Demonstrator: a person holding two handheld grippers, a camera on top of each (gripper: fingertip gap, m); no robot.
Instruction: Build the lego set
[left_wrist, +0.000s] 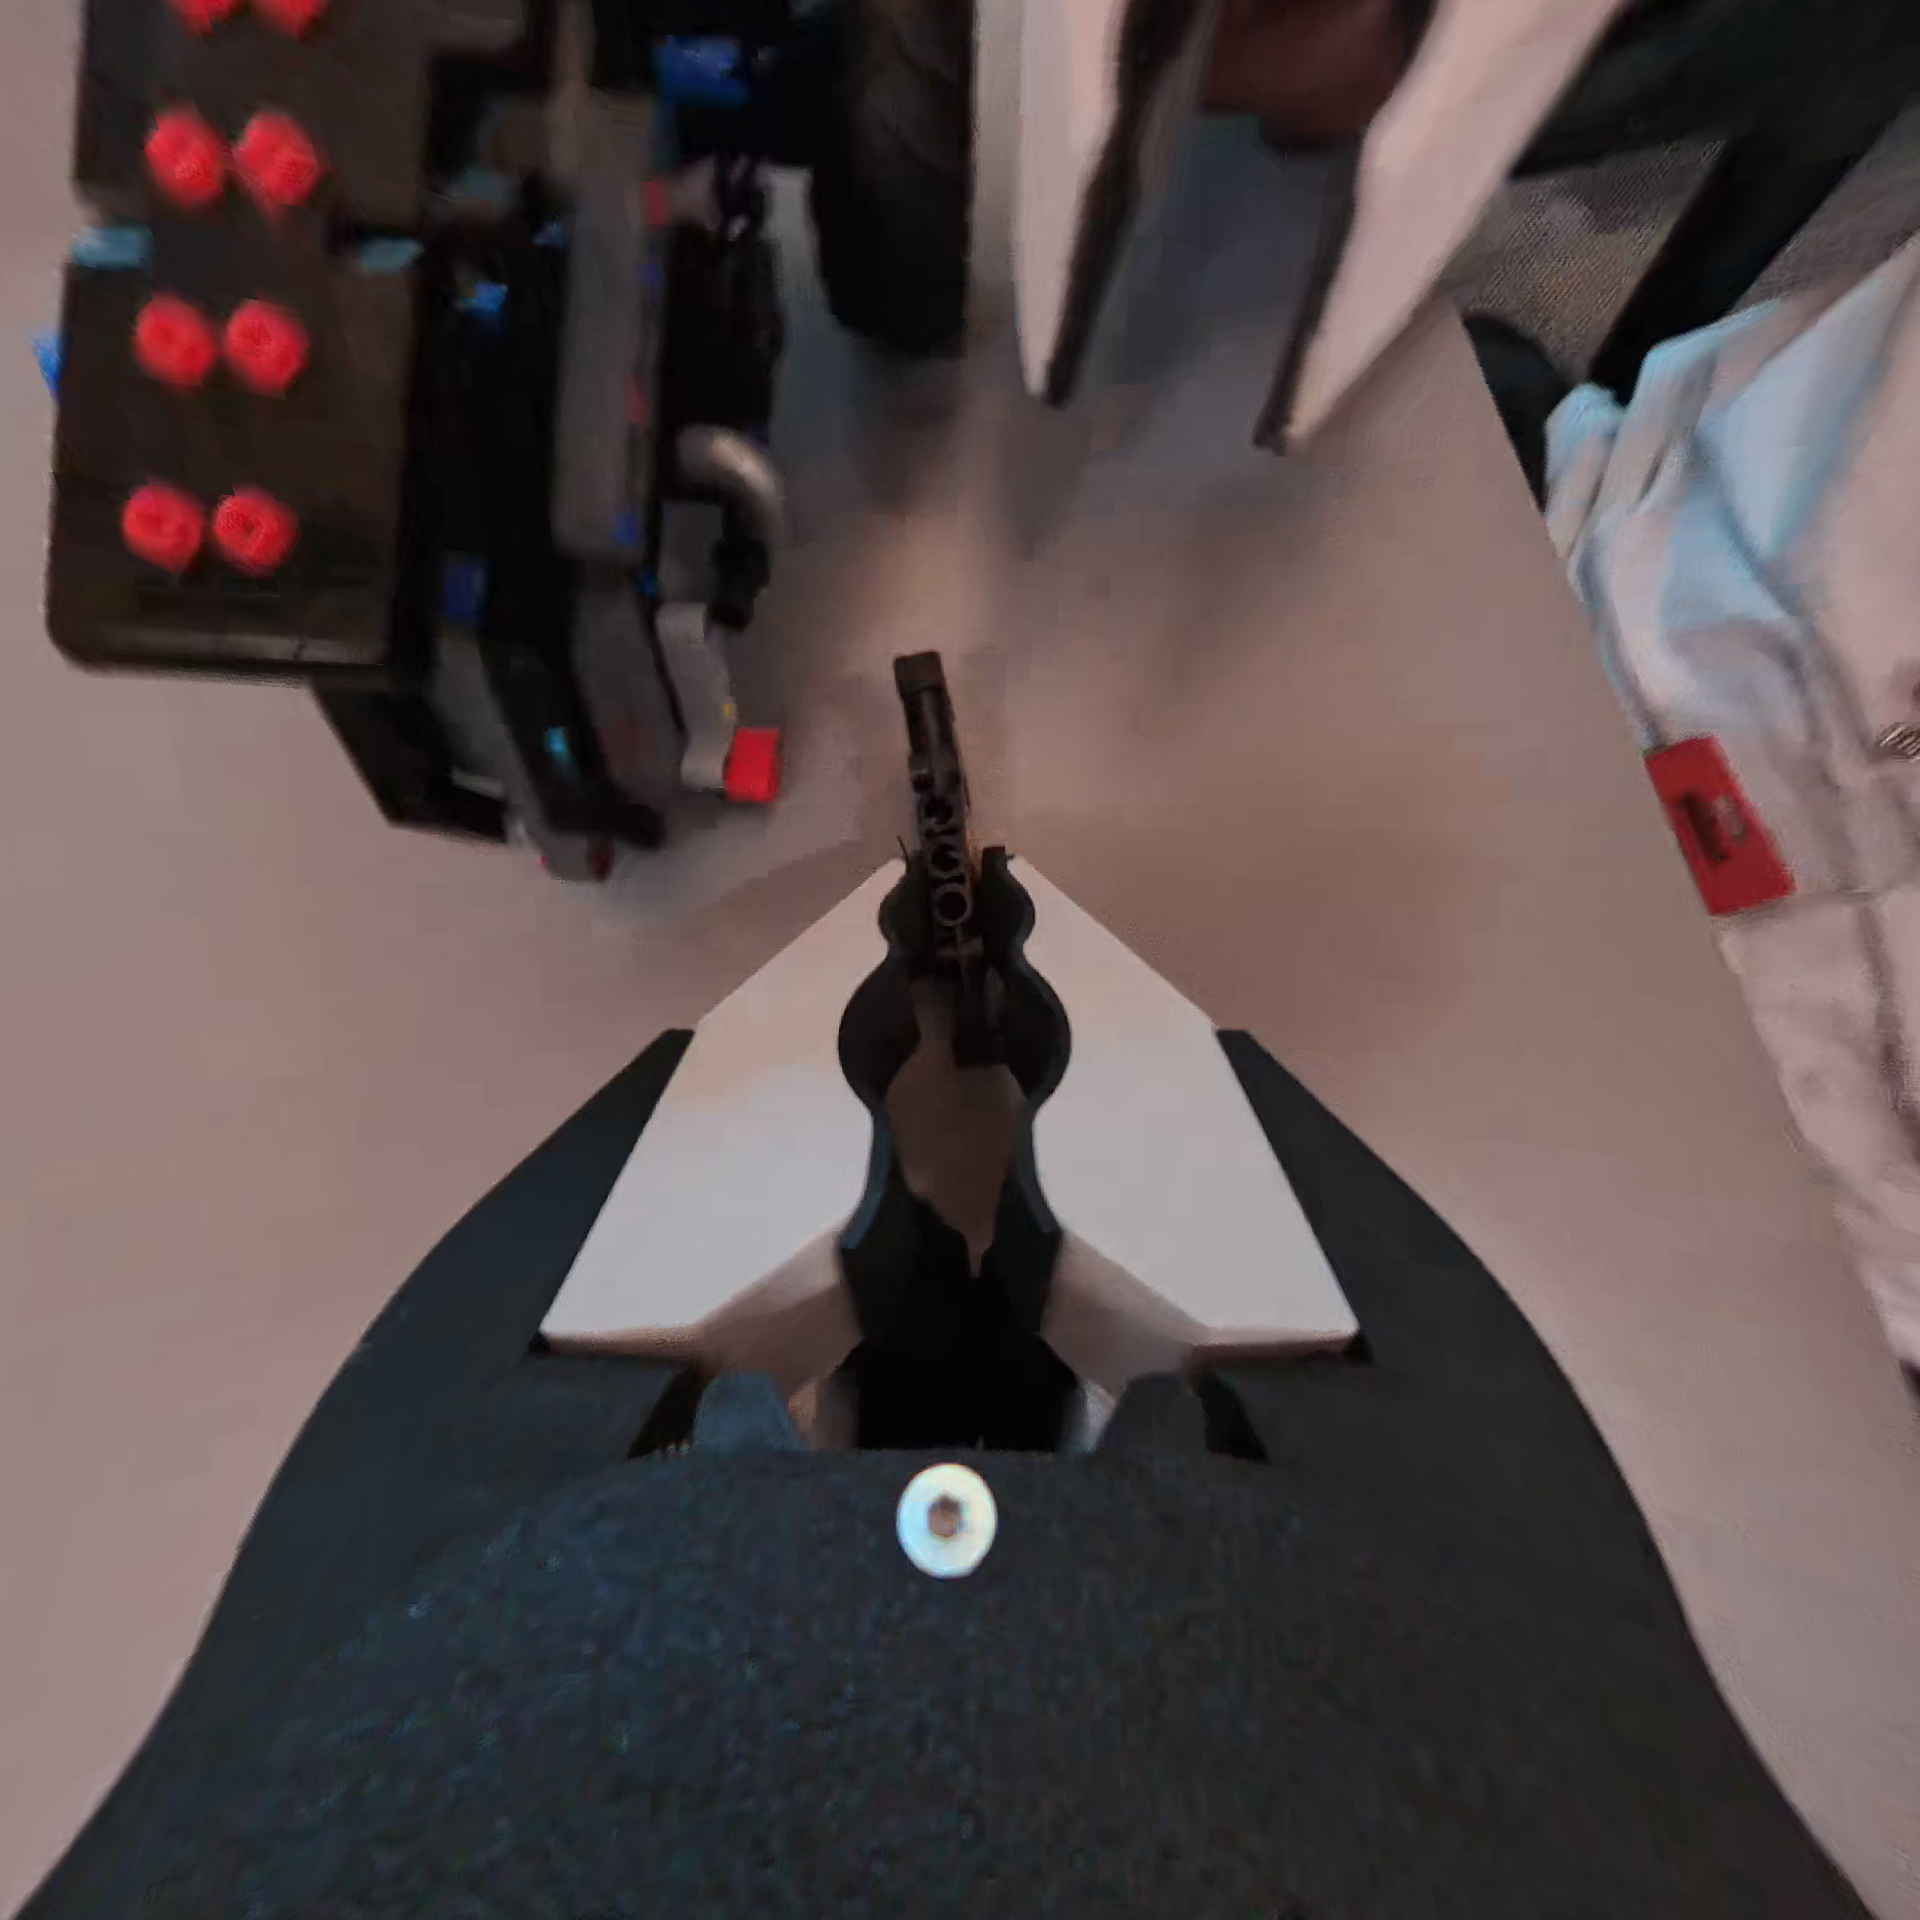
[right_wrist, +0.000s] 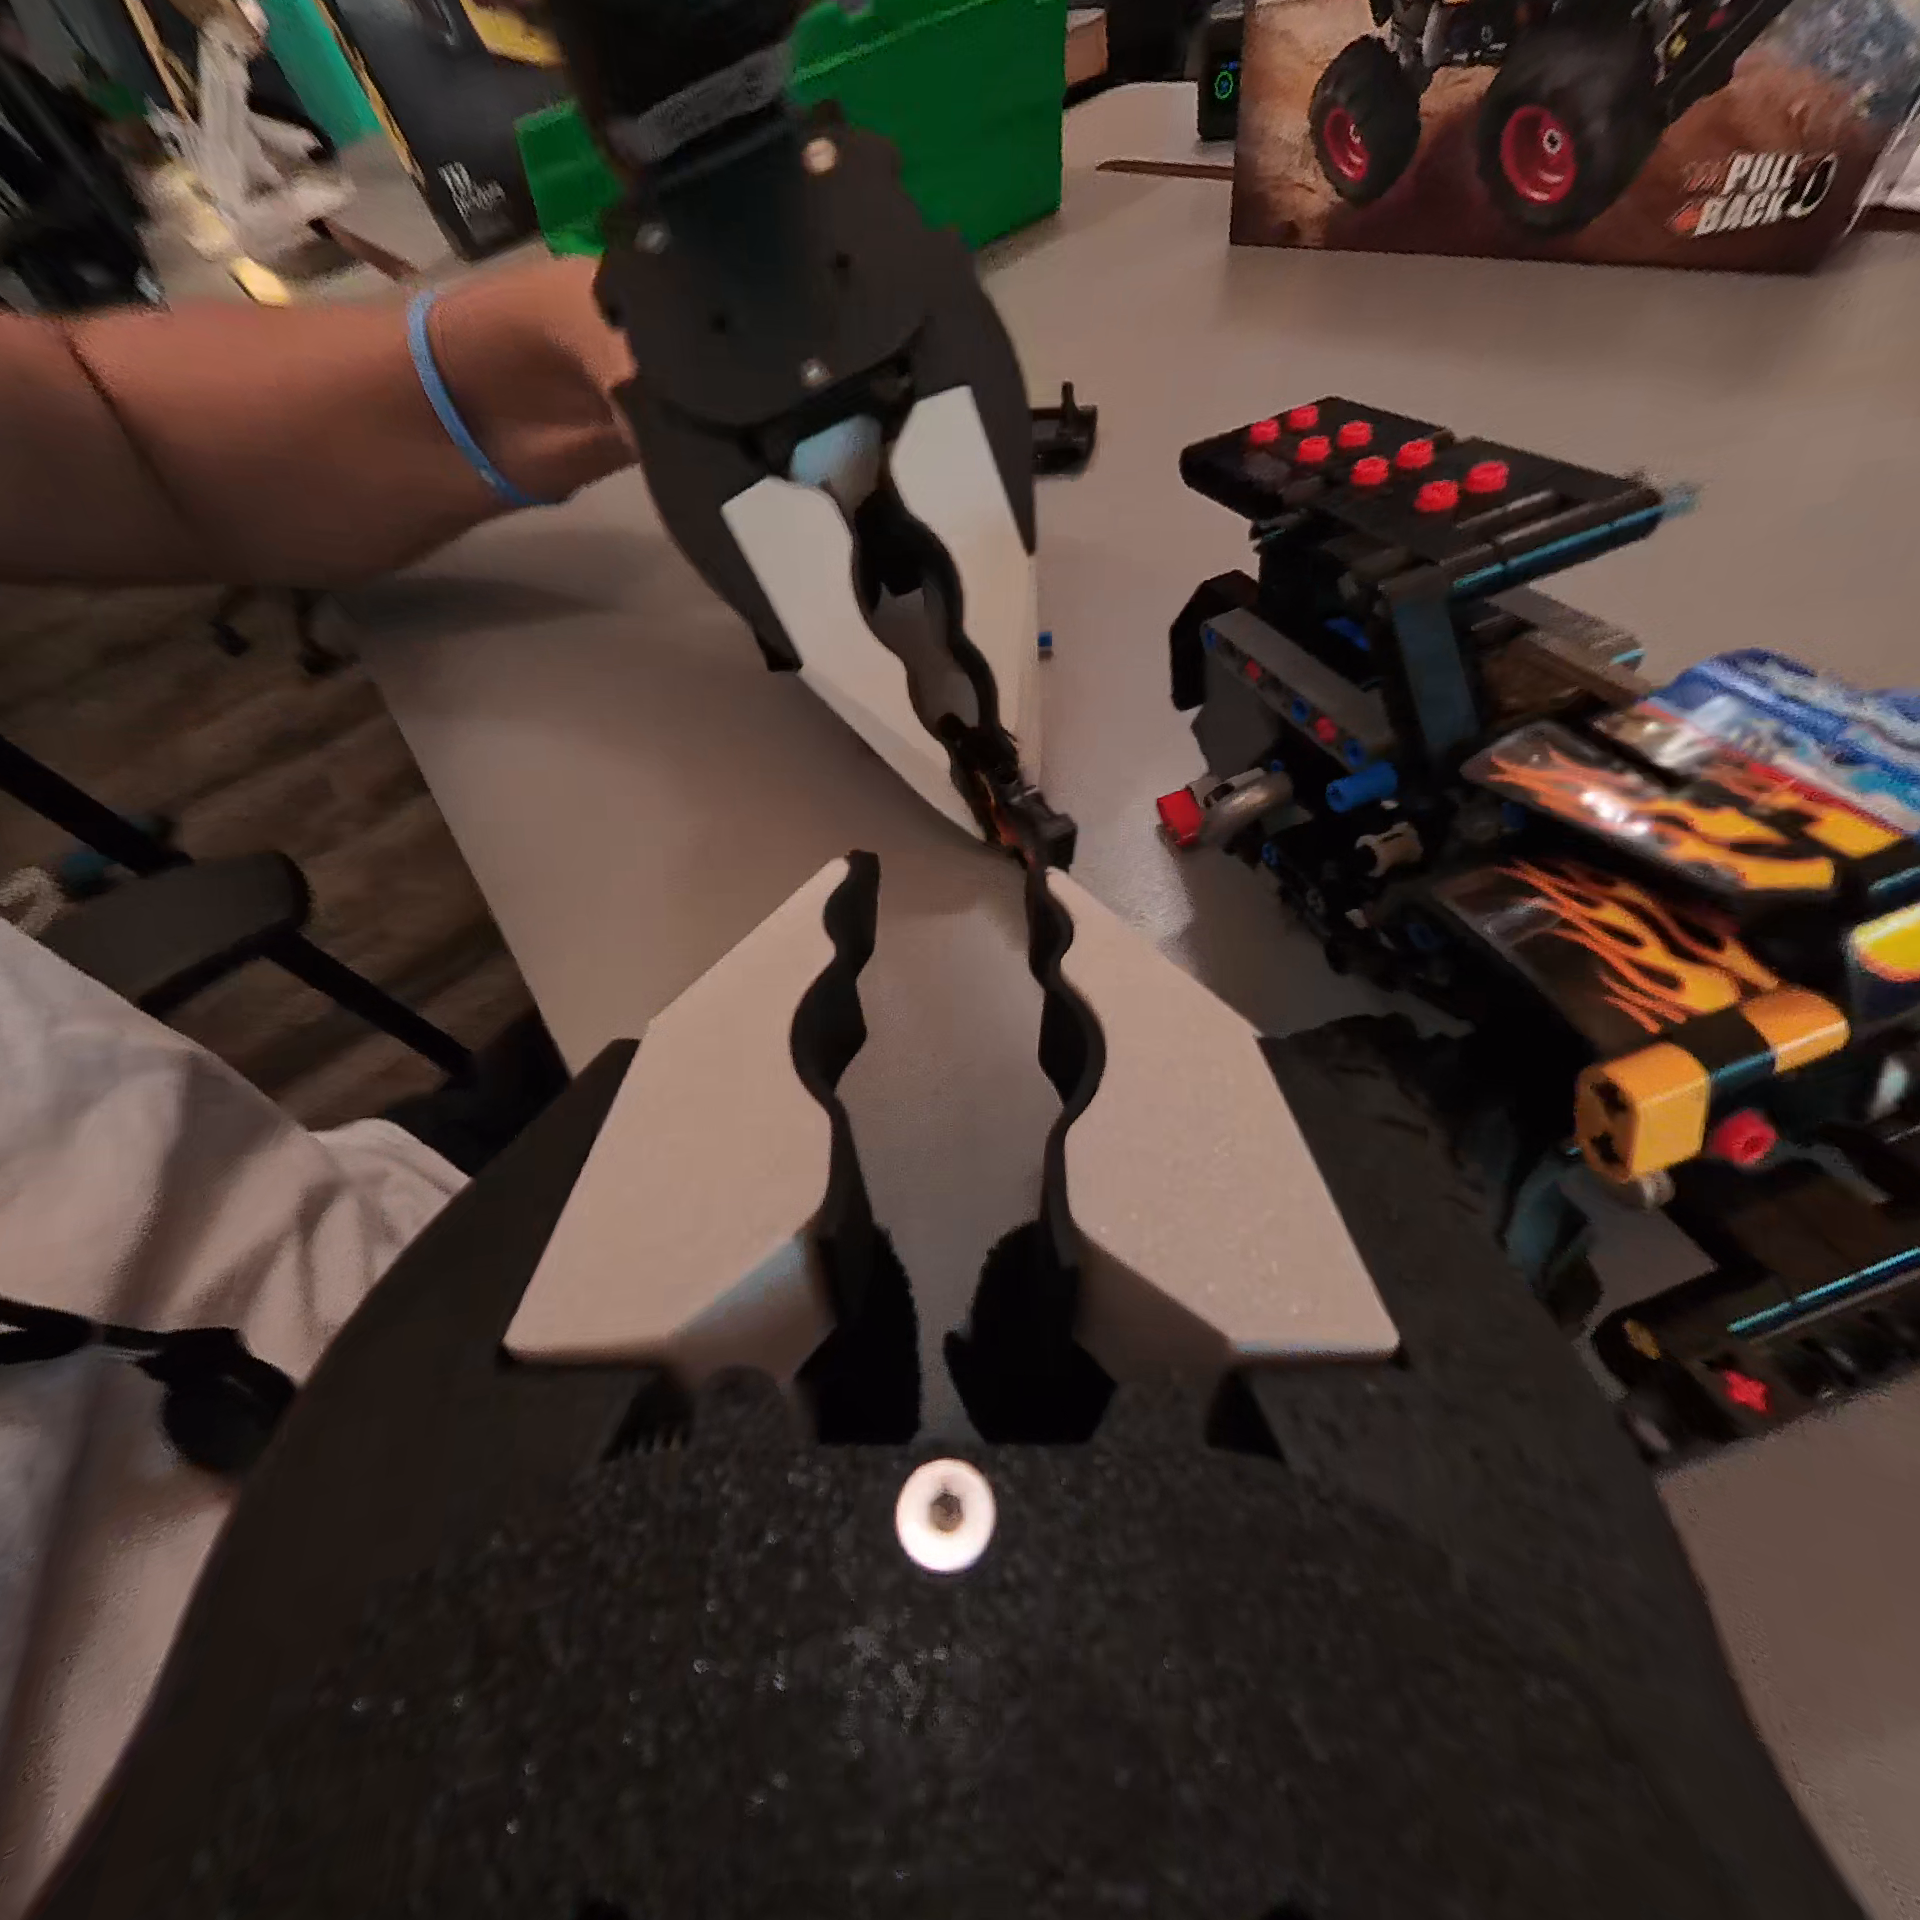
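My left gripper (left_wrist: 951, 894) is shut on a small thin black toy-brick piece (left_wrist: 932, 769) that sticks out past its tips. In the right wrist view the left gripper (right_wrist: 1003, 805) points down at the grey table (right_wrist: 644, 748), with the black piece (right_wrist: 1047, 828) at its tips. My right gripper (right_wrist: 948, 878) is open and empty, and its right fingertip (right_wrist: 1042, 894) is right next to the piece. A black brick-built toy truck (right_wrist: 1434, 665) with red studs and flame stickers stands to the right. It also shows in the left wrist view (left_wrist: 229, 416).
A person's forearm with a blue wristband (right_wrist: 447, 405) holds the left gripper. A toy box with a truck picture (right_wrist: 1558, 135) and a green object (right_wrist: 935, 104) stand at the back. A small black part (right_wrist: 1065, 426) lies on the table. A white garment (left_wrist: 1745, 623) is at the right. Left tips to right tips: about 8 cm.
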